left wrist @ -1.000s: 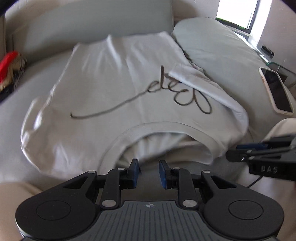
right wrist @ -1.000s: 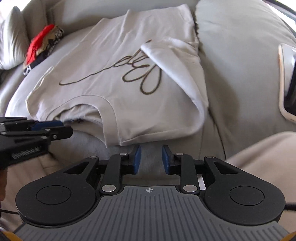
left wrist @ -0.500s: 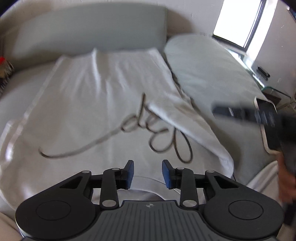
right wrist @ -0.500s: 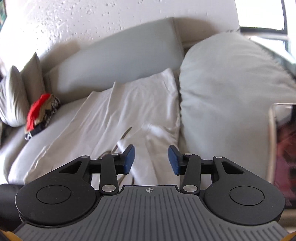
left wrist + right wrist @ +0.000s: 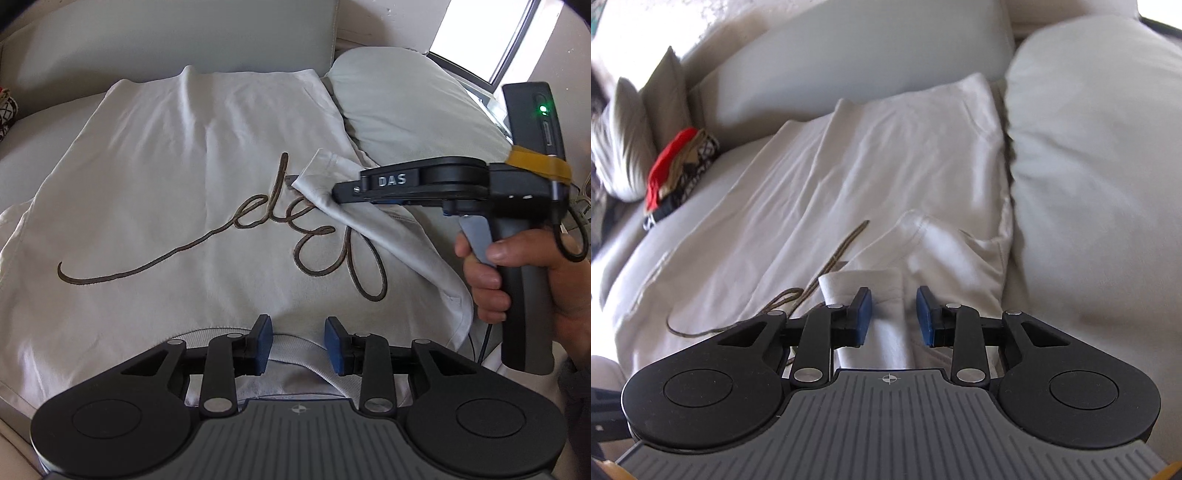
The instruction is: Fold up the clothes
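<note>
You are working on a grey sofa (image 5: 44,155); its back cushion (image 5: 857,48) runs behind the shirt, and a large grey pillow (image 5: 410,110) lies just beside the shirt on the window (image 5: 484,33) side. A textured white wall (image 5: 683,22) rises behind the sofa. At the far end a small cushion (image 5: 624,147) leans near a heap of red and patterned fabric (image 5: 676,173).

The pale T-shirt (image 5: 177,177) lies spread flat on the seat, collar toward you, one sleeve (image 5: 369,218) folded in over the chest. Dark cursive stitching (image 5: 236,240) crosses the front; you cannot make out what word it spells. The only clear lettering is "DAS" in white on the side of your right claw (image 5: 338,192).

Your left claw (image 5: 297,345) hovers over the collar, jaws parted and just opening, nothing between them. Your right claw's jaws have just been narrowing; the folded sleeve lies between the blue pads (image 5: 862,315), which stand clear of it. Your hand (image 5: 517,273) wraps the handle
</note>
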Tool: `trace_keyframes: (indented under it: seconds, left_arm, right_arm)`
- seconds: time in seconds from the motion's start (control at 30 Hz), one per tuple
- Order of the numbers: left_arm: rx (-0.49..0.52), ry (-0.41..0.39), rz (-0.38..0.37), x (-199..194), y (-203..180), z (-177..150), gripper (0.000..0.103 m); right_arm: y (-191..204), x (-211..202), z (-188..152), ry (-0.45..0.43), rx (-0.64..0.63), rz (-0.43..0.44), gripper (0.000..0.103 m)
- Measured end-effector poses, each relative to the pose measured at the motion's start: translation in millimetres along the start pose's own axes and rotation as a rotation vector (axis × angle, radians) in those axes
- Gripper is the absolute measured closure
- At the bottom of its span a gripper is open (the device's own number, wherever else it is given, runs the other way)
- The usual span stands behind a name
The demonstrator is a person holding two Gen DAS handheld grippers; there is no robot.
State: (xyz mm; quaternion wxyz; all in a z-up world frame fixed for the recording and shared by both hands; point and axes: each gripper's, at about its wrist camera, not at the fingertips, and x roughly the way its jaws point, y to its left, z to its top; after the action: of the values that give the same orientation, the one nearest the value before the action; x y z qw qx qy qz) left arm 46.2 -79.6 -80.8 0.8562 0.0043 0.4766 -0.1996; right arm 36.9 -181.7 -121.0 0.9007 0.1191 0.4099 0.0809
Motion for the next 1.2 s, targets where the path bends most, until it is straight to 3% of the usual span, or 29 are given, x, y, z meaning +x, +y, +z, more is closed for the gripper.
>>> trace_keyframes:
  seconds: [0.13, 0.23, 0.37, 0.5, 0.7, 0.77, 0.9, 1.0, 1.07, 1.1, 1.2]
  left_arm:
    - [-0.011, -0.002, -0.01, 2.3, 2.2, -0.8, 0.069]
    - [-0.02, -0.007, -0.018, 2.2, 3.7, -2.1, 0.067]
    - [-0.02, -0.015, -0.032, 1.9, 5.6, -1.8, 0.067]
    - [0.013, -0.038, -0.06, -1.5, 8.7, -6.2, 0.066]
    - [-0.025, -0.076, -0.11, -21.5, 13.3, -11.9, 0.067]
    - [-0.035, -0.087, -0.128, -24.3, 13.9, -15.3, 0.067]
    - [-0.047, -0.064, -0.123, -21.6, 13.4, -21.1, 0.067]
    - [-0.056, -0.066, -0.112, -25.6, 16.3, -24.1, 0.067]
    - [-0.063, -0.071, -0.097, -30.6, 18.4, -25.0, 0.067]
    - [-0.061, -0.078, -0.083, -33.5, 19.0, -25.5, 0.066]
    - [-0.063, -0.098, -0.035, -40.2, 21.2, -25.9, 0.066]
  right_arm:
    - [13.3, 7.2, 1.1, 0.003, -0.084, -0.017, 0.069]
    - [19.6, 8.2, 5.2, 0.003, -0.106, -0.02, 0.097]
    - [28.6, -8.5, 6.8, -0.048, -0.121, -0.073, 0.1]
    - [22.9, -47.5, 4.9, -0.132, -0.062, -0.198, 0.101]
    - [-18.3, -120.2, -14.8, -0.306, 0.134, -0.525, 0.102]
    - [-35.5, -125.1, -23.1, -0.291, 0.203, -0.614, 0.102]
    - [-46.7, -111.6, -33.1, -0.209, 0.232, -0.689, 0.102]
    - [-34.9, -106.3, -34.4, -0.185, 0.197, -0.715, 0.091]
    - [-25.3, -106.2, -35.5, -0.178, 0.18, -0.721, 0.065]
    - [-18.9, -110.6, -35.7, -0.194, 0.177, -0.707, 0.06]
    - [0.7, -114.3, -33.0, -0.21, 0.113, -0.672, 0.06]
